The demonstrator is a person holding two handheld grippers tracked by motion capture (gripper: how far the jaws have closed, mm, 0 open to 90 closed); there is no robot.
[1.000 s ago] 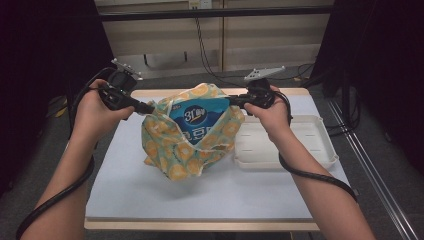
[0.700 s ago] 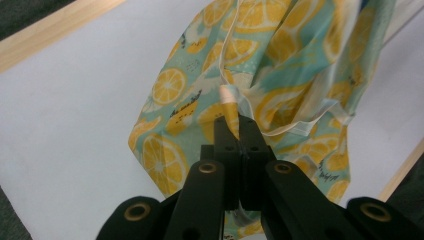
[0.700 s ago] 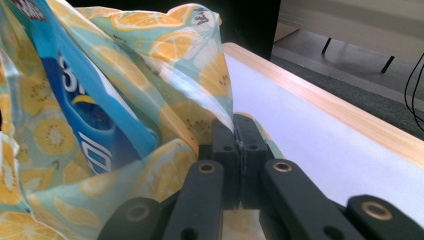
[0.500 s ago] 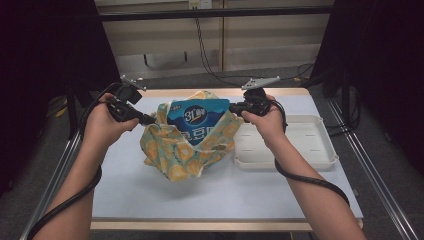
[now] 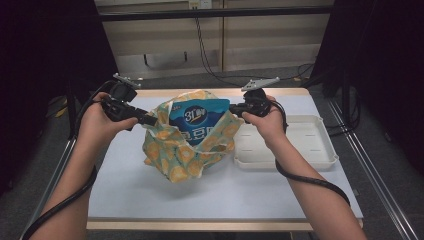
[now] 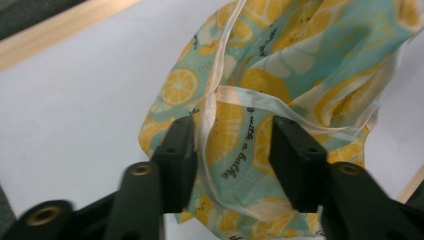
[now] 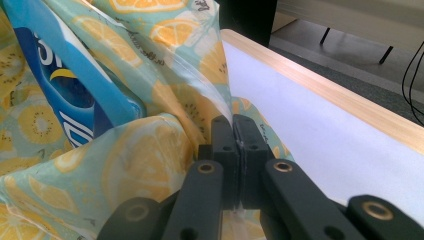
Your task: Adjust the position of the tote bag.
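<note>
While right hand-held gripper [image 7: 233, 150] pinches thin lemon-print bag [image 5: 185, 150], left hand-held gripper [image 6: 232, 150] gapes.

Left gripper [image 6: 230, 150] jaws now apart, released lemon-print bag [image 5: 185, 150]; hand drawn back.

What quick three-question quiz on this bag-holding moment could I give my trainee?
1. True or false: the right claw is shut on the lemon-print bag.
2. What does the left claw look like? A) shut tight on fabric B) open, with the bag's fabric between its jaws C) resting on the tray
3. What stands inside the bag?

Key:
1. True; its jaws pinch the bag's edge.
2. B.
3. A blue pouch, upright, its top above the bag's rim. The white tray beside the bag lies bare.
</note>
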